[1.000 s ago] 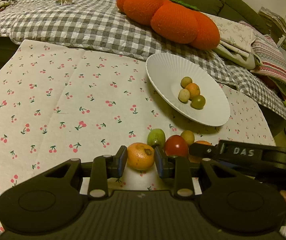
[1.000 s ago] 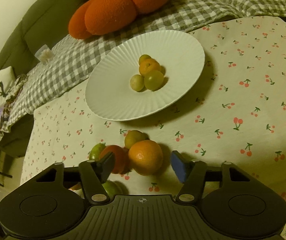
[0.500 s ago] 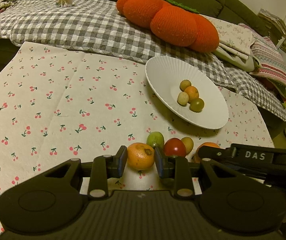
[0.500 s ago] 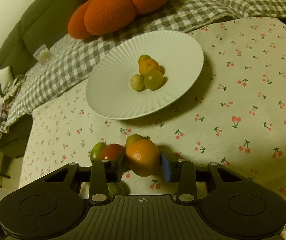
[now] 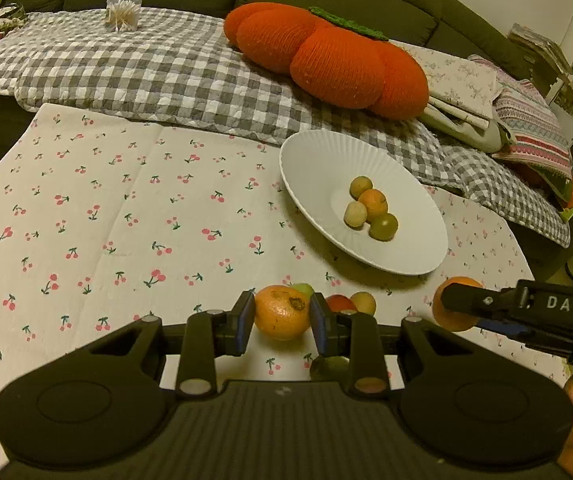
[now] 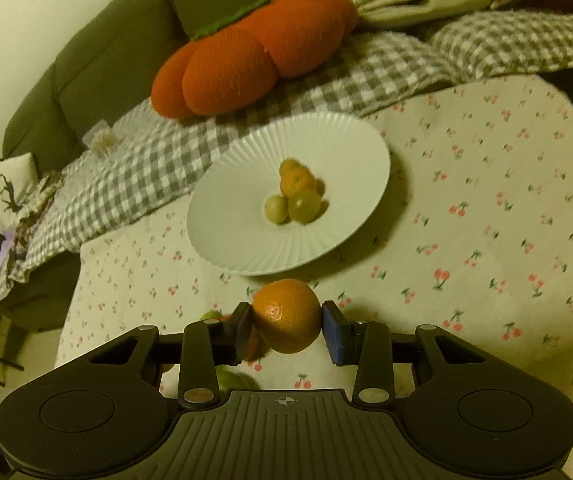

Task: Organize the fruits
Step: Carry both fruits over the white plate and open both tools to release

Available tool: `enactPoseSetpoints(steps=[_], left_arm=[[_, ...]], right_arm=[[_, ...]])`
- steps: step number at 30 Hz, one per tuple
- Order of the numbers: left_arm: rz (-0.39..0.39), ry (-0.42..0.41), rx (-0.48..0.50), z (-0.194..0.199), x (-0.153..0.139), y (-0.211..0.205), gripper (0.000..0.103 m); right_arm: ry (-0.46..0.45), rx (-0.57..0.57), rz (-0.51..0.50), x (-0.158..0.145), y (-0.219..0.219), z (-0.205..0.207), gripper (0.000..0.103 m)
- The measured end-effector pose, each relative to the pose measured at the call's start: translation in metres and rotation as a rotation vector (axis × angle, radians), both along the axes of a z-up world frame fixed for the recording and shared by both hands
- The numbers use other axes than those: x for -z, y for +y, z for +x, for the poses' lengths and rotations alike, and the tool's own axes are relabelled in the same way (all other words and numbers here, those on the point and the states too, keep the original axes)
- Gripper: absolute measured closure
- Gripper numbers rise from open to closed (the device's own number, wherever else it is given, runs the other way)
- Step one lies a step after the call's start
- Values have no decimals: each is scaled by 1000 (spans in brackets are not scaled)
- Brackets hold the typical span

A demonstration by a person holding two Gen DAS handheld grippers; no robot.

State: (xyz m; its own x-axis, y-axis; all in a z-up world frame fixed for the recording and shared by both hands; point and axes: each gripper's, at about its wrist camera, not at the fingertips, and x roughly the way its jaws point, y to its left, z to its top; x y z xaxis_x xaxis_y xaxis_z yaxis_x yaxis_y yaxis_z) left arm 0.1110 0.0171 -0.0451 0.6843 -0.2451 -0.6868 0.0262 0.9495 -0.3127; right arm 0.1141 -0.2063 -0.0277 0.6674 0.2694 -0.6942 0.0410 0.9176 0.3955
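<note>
Nearest you, your left gripper (image 5: pixel 281 322) has its jaws closed against an orange with a brown scar (image 5: pixel 282 317), a pad on each flank; whether that fruit is off the cloth yet, you cannot tell from this view. Your right gripper (image 6: pixel 287 326) has its jaws narrowed onto a smooth orange (image 6: pixel 287 315) and pinches it firmly; in the left wrist view this fruit seems to hang clear of the cherry-print surface (image 5: pixel 126 216). Just behind and beside the left jaws lie the fruits still to be gathered: a red one (image 5: pixel 340 303), a small yellowish one (image 5: pixel 363 303), a green one (image 5: pixel 303 289) peeping over the scarred orange, and another green one (image 5: pixel 328 368) low by the right finger. Farther off, to the right, the white plate (image 5: pixel 318 160) already holds four small fruits (image 5: pixel 371 212) clustered near its middle. Beyond it lie the checked blanket (image 5: pixel 166 64) and the orange pumpkin cushion (image 5: pixel 326 56) on the sofa.

You seem to be at the carry step, both oranges gripped and bound for the plate. Next, take each one forward over the rim, lower it into a bare patch beside the cluster, and loosen the jaws gently so nothing rolls
</note>
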Motion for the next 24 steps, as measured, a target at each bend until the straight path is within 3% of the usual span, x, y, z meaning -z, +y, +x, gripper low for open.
enactPoseSetpoints(steps=[13,24], left_arm=[[-10,-88,2,21,-14,-2,75],[22,-175,81,42,-15,-23,75]], right_arm=[[-53,58,4,-11,-22,5,66],[-83,123,7,-14,-42,22,66]])
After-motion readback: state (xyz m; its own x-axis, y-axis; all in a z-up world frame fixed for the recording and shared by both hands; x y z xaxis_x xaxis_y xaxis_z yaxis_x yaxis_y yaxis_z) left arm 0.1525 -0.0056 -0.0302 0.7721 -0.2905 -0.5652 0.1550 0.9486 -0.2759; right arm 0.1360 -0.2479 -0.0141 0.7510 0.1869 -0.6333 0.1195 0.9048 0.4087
